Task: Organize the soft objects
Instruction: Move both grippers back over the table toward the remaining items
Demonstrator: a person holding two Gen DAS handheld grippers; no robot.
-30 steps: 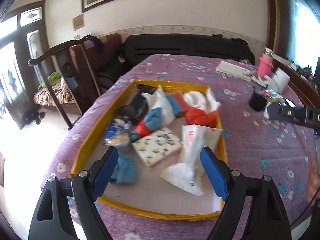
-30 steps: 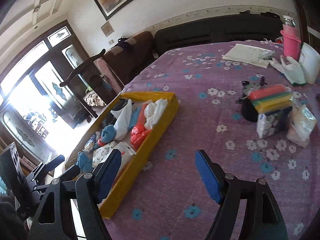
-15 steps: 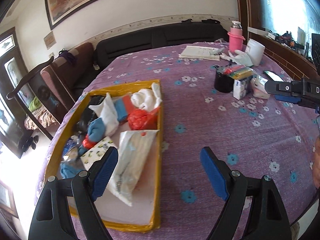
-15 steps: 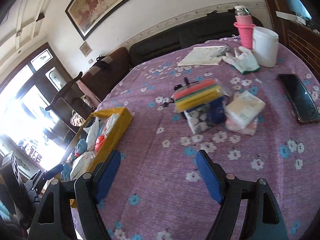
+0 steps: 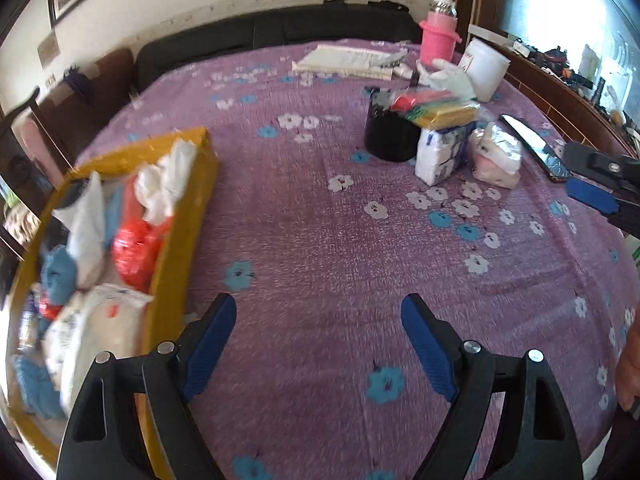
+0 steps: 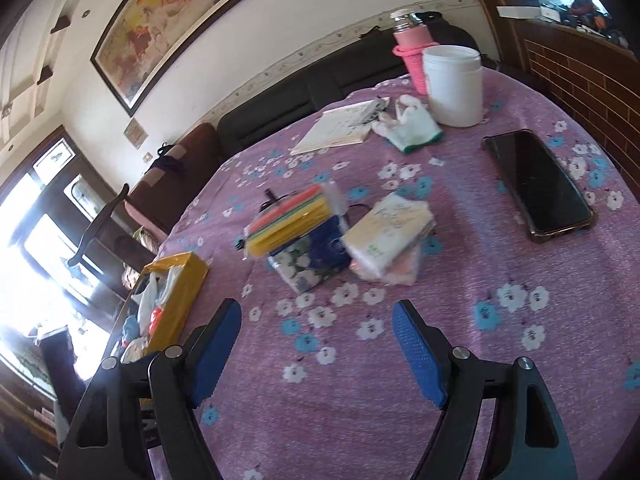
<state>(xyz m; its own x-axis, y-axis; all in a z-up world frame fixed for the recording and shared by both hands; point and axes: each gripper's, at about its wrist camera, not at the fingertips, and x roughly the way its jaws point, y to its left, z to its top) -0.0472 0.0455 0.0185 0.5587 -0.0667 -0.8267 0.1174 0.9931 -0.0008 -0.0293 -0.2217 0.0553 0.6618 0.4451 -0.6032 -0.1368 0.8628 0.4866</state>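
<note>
A yellow tray [image 5: 178,236] at the left holds several soft things: white bags, a red bag and blue cloths. Right of it on the purple cloth lie a pack of coloured sponges [image 6: 290,220], a blue-and-white tissue pack [image 6: 316,262] and a clear-wrapped tissue pack [image 6: 386,236]. My left gripper [image 5: 318,322] hangs open over bare cloth beside the tray, with nothing in it. My right gripper [image 6: 316,330] is open and empty, just short of the tissue packs. Its blue pad [image 5: 590,196] shows at the right edge of the left wrist view.
A black phone [image 6: 536,184] lies to the right of the packs. Behind them stand a white jar [image 6: 452,84] and a pink bottle [image 6: 412,52], with a glove [image 6: 412,128] and a notebook [image 6: 340,128]. A black cup [image 5: 390,136] sits against the sponges.
Both grippers have swung right, away from the tray and towards the sponge and tissue packs. The tray has slid to the left edge of both views. Both grippers stayed open.
</note>
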